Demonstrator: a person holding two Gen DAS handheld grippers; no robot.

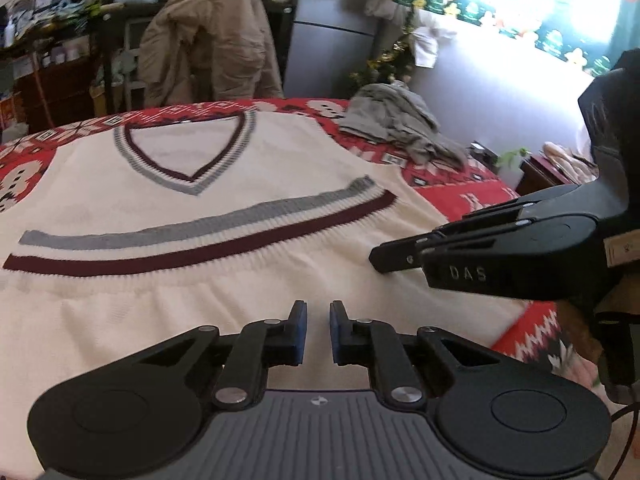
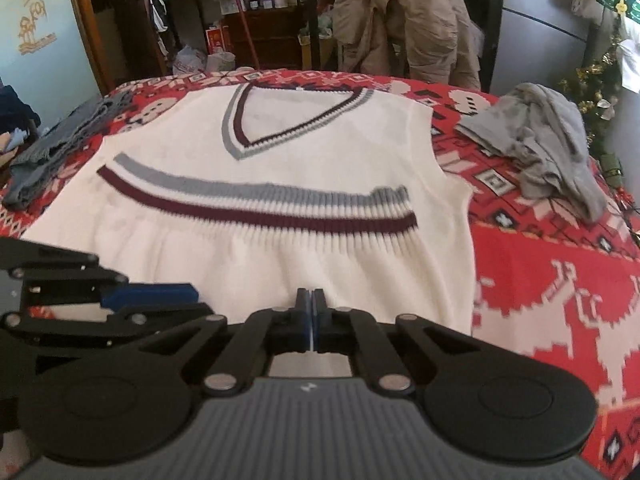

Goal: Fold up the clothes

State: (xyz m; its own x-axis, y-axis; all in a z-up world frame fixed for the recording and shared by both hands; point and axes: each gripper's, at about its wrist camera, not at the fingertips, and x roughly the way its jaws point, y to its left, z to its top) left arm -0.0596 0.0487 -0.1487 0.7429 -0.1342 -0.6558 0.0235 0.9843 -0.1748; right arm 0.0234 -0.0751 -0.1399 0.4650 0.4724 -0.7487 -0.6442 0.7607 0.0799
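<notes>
Right wrist view: cream knitted V-neck vest [image 2: 256, 216] lies flat on the red patterned bench [image 2: 560, 280]. Right claw [image 2: 311, 308] is pinched together at its hem; left claw [image 1: 318, 332] narrowly parted. A one-layer pinch could skew any fold.

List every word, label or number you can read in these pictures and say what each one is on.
"DAS": raised letters on a finger of the right gripper, seen from the left wrist view.
White label strip on the right gripper's body: too blurred to read.
Small round logo on the left gripper base: a mark, no letters readable.
Boxes and bottles on the shelves: too small to read.
Vest and tablecloth: patterns only, no text.
</notes>
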